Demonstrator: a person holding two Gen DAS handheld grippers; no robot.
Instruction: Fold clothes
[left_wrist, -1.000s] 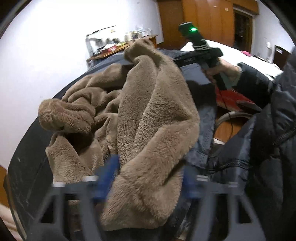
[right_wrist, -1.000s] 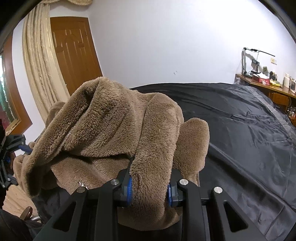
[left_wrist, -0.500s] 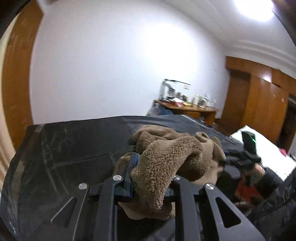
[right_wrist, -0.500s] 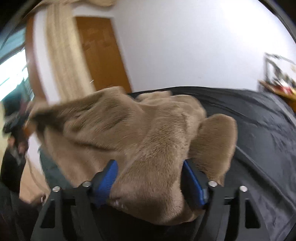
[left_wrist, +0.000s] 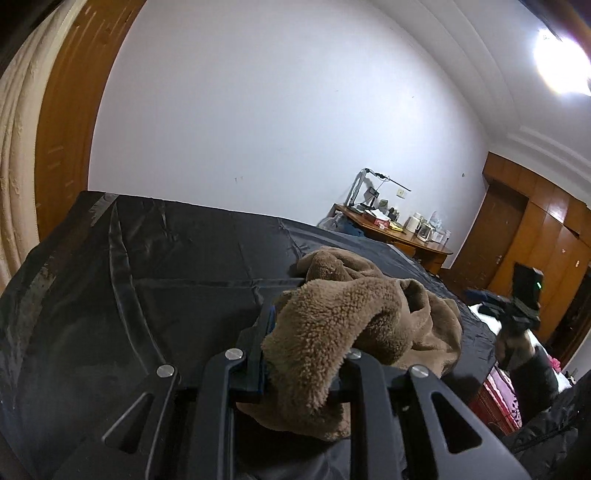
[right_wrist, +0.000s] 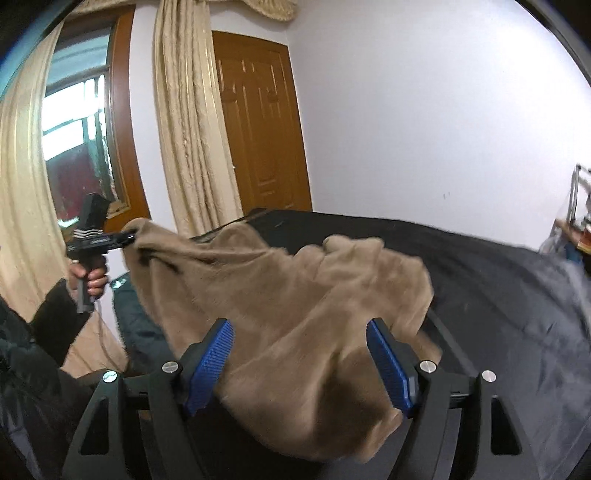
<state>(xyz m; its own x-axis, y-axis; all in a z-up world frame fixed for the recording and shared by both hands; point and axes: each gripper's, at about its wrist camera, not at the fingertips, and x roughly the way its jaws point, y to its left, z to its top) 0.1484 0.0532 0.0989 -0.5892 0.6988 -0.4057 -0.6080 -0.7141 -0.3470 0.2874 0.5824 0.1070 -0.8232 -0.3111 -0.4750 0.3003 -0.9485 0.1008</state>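
A brown fleece garment (left_wrist: 373, 306) lies bunched on a surface covered in black cloth (left_wrist: 166, 277). My left gripper (left_wrist: 308, 343) pinches one end of it; its jaws are opening slightly, with the fleece still pressed between them. From the right wrist view that gripper (right_wrist: 127, 236) holds the garment (right_wrist: 295, 295) up at the far left, so the cloth stretches across. My right gripper (right_wrist: 301, 354) stands open, its blue pads (right_wrist: 210, 365) wide apart, and loose fleece drapes between them unpressed. It also shows at the right edge of the left wrist view (left_wrist: 517, 306).
A wooden desk (left_wrist: 391, 229) with a lamp and several jars stands by the far wall. Wooden wardrobes (left_wrist: 546, 240) fill the right side. A door (right_wrist: 262, 129), cream curtains (right_wrist: 188, 129) and a window (right_wrist: 74, 129) are behind. A person's dark sleeve (right_wrist: 51, 317) is at lower left.
My right gripper opened and let go of the fleece, then rose. My left gripper closed on a fold, rolled upright and drew that end away, which stretched the garment out.
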